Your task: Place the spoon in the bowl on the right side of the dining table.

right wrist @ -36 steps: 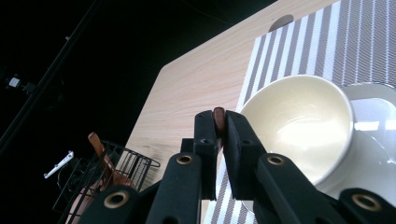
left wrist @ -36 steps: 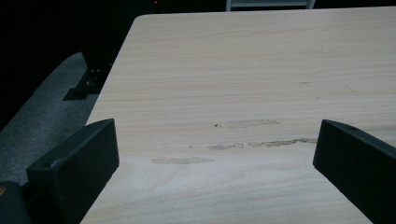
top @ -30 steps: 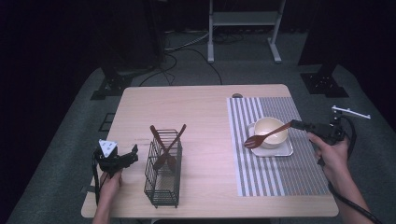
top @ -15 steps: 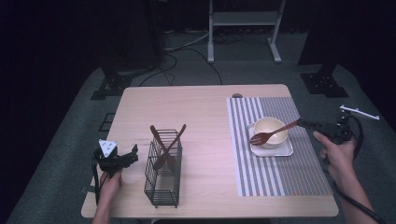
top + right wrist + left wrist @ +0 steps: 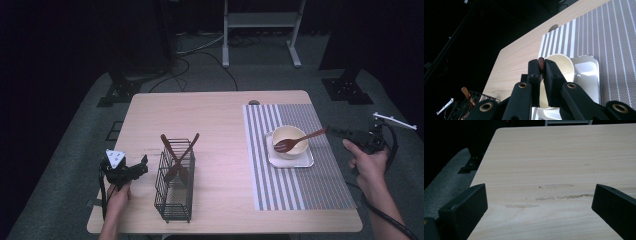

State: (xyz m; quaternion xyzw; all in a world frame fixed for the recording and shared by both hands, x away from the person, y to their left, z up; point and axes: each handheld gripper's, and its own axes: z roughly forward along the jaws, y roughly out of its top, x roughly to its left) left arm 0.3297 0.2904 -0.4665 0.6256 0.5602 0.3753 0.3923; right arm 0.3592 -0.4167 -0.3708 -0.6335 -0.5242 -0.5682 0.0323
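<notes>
right gripper fingers clamped on brown wooden spoon, drawn rightward since earlier; spoon head over cream bowl. left gripper fingers spread wide, empty, unmoved on tabletop.

A dark recording studio or lab: black curtains, grey carpet, stand feet, floor cables around one wooden bench.
</notes>
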